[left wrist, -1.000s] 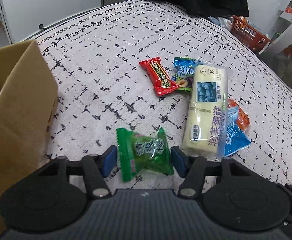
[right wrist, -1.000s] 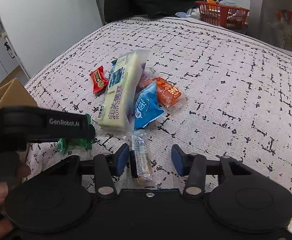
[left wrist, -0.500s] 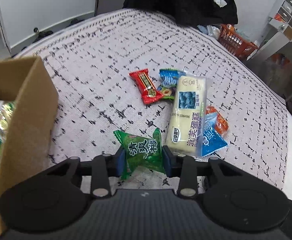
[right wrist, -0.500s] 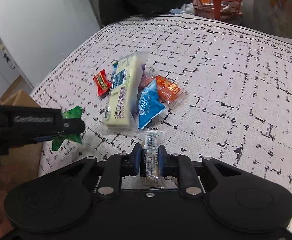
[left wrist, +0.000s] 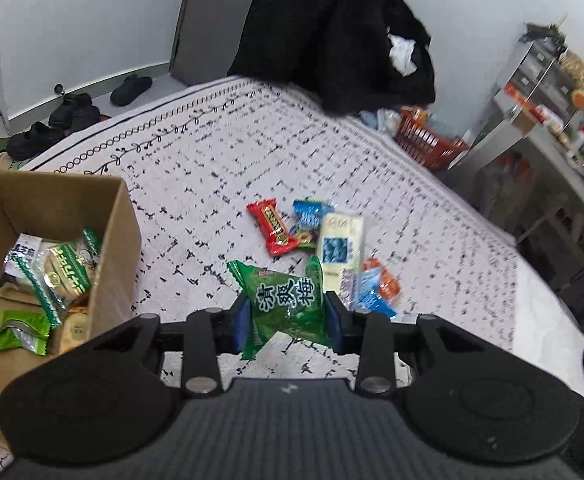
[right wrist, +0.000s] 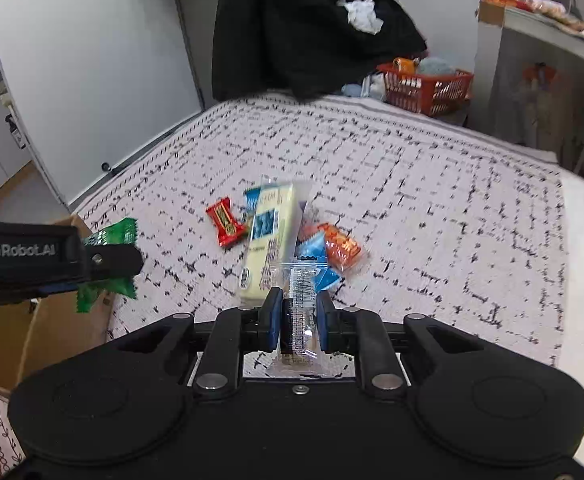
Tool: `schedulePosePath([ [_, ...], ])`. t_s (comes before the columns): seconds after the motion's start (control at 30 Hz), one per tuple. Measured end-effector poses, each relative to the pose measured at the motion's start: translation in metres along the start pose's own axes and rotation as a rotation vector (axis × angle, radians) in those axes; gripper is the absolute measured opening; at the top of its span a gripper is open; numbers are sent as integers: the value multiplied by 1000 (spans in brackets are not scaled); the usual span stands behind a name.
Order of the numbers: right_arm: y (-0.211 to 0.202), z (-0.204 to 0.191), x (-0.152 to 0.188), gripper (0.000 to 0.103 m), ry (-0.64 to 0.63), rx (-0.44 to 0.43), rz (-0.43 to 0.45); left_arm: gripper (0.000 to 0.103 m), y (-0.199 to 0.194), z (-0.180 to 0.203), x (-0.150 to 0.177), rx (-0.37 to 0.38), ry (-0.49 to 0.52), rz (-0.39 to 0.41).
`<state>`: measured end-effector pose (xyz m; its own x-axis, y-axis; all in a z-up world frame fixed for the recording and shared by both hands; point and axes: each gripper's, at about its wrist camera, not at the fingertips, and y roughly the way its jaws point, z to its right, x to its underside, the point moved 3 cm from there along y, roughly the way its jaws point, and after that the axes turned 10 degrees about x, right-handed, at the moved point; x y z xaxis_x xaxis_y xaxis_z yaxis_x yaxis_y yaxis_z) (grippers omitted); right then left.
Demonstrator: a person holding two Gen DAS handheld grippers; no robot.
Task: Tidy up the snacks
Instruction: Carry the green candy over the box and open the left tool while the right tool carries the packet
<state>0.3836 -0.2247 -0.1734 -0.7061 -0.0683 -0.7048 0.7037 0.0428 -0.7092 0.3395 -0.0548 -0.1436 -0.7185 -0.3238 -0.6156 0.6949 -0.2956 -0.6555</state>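
Beyond the jaws: patterned white tablecloth [left wrist: 292, 152]; black garment [right wrist: 304, 28] against a pale wall [right wrist: 91, 60]. Far right: orange basket [right wrist: 428, 84], grey shelving [left wrist: 540, 92]. Far left: dark shoes [left wrist: 71, 112] on the floor.

The green candy packet [left wrist: 287, 304] carries three big white Chinese characters, 清爽梅, printed across its front. In the right wrist view, the side of the left claw [right wrist: 103, 262] bears the white brand name "GenRobot.AI". The long pale cake package [right wrist: 269, 242] has dark Chinese characters along its length, too blurred to read. The print on the other wrappers is too small to read.
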Motion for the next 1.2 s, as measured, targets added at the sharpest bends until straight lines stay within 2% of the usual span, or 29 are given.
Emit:
schedulePosePath([
  [0.33,-28,-10,-8,18,35,65,40,37,-34,-17,-6,34,-18,34],
  [0.67,-48,-36,-11,18,87,65,50,37,-57,-37,-10,60,-37,52],
  [0.9,-55,-61,-12,18,49,81,56,37,-72,-51,-15,56,-25,66],
  [1.2,-62,-104,-17,18,15,48,74,37,-86,-76,-19,11,-43,72],
])
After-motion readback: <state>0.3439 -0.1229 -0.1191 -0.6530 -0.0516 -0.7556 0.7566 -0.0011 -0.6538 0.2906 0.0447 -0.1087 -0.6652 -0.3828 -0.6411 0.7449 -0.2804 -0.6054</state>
